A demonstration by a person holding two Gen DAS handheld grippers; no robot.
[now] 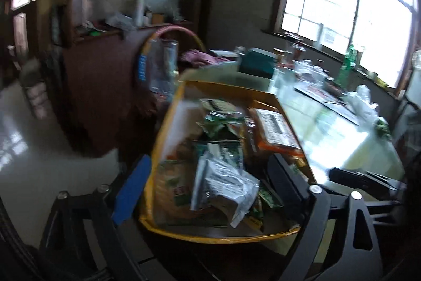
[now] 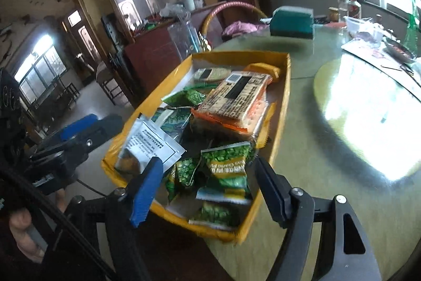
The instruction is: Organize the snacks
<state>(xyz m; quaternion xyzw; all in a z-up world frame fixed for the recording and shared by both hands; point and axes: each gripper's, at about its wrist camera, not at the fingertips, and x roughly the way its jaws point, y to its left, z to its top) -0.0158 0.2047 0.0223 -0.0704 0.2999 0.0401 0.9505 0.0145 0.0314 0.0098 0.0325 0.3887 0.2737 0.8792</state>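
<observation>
The left tool [image 1: 208, 173] hangs over the near end of the yellow cardboard tray [image 2: 285, 99], fingers spread wide, nothing between them. The tray sits at the left edge of the green glass surface [image 2: 310, 157], its near end over the rim. In it, from left: a white printed sachet [image 2: 152, 146], green pea packets [image 2: 226, 162] heaped at the near end, and an orange cracker pack [image 2: 234, 102] toward the far right side. The right tool [image 2: 208, 183] hovers over the pea packets, jaws apart, gripping nothing. A teal box [image 2: 292, 21] stands farther back on the surface.
</observation>
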